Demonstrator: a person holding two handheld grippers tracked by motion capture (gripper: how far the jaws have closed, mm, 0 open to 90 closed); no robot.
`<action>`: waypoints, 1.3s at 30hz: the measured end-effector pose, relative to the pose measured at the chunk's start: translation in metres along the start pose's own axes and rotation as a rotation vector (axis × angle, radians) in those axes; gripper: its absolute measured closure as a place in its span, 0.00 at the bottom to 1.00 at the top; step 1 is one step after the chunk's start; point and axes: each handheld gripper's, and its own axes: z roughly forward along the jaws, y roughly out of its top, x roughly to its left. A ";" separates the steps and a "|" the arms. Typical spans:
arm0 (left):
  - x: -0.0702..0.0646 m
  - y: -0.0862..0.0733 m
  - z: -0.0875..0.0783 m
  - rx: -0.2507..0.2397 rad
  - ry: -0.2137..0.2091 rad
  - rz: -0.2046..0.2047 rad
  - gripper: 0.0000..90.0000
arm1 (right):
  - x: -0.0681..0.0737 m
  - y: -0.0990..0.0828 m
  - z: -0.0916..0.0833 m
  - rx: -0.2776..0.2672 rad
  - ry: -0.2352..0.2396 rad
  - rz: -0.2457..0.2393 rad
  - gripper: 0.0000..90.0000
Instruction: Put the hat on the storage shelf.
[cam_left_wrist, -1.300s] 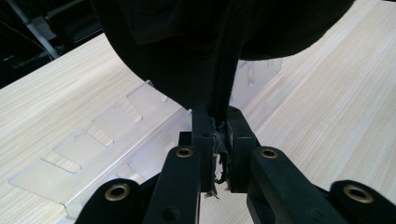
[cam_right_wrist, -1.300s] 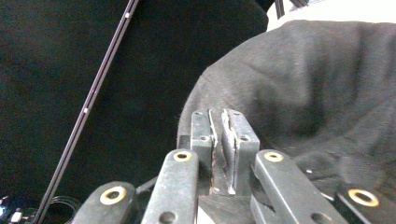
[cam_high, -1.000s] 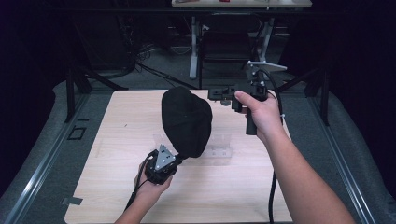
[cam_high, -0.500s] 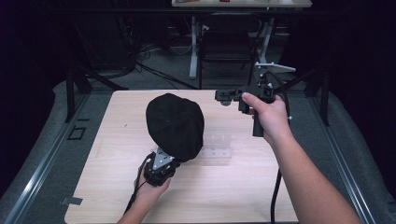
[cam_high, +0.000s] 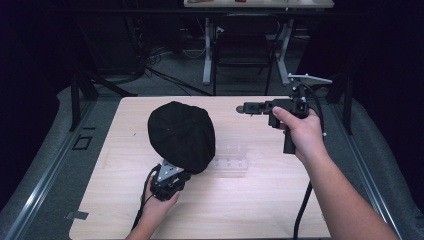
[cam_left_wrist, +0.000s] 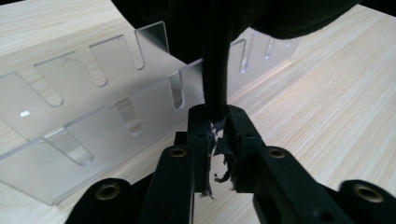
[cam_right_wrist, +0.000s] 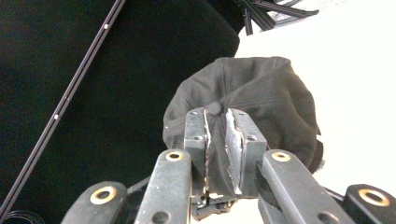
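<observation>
A black cap (cam_high: 181, 135) stood raised over the left half of the wooden table (cam_high: 260, 200), its crown facing up and toward the camera. The left gripper (cam_high: 169, 176) held it from below, near the front edge of the table, in the person's left hand (cam_high: 157, 202). In the left gripper view the 2 jaws were clamped on a narrow fold of the cap's black cloth (cam_left_wrist: 215, 70), which rose straight up between them.

Just behind that gripper lay a clear plastic rack (cam_left_wrist: 93, 126) with rounded slots cut in its 2 upright walls; in the high view it showed faintly on the table (cam_high: 231, 159), right of the cap.

The right gripper (cam_high: 242, 108) was held in the right hand (cam_high: 300, 132) above the far right part of the table, pointing left toward the cap and well apart from it. Its jaws stood a little apart with nothing between them, and in the right gripper view the cap (cam_right_wrist: 261, 98) sat beyond them.
</observation>
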 end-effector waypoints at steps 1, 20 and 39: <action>0.000 0.000 0.000 0.000 0.000 0.000 0.89 | 0.000 0.000 0.000 0.000 0.000 0.000 0.87; 0.020 -0.007 -0.033 -0.039 -0.007 -0.092 0.54 | -0.010 -0.033 -0.016 -0.008 -0.162 -0.092 0.83; 0.031 -0.029 -0.056 -0.065 0.052 -0.099 0.52 | -0.046 -0.095 -0.020 -0.018 -0.362 -0.256 0.73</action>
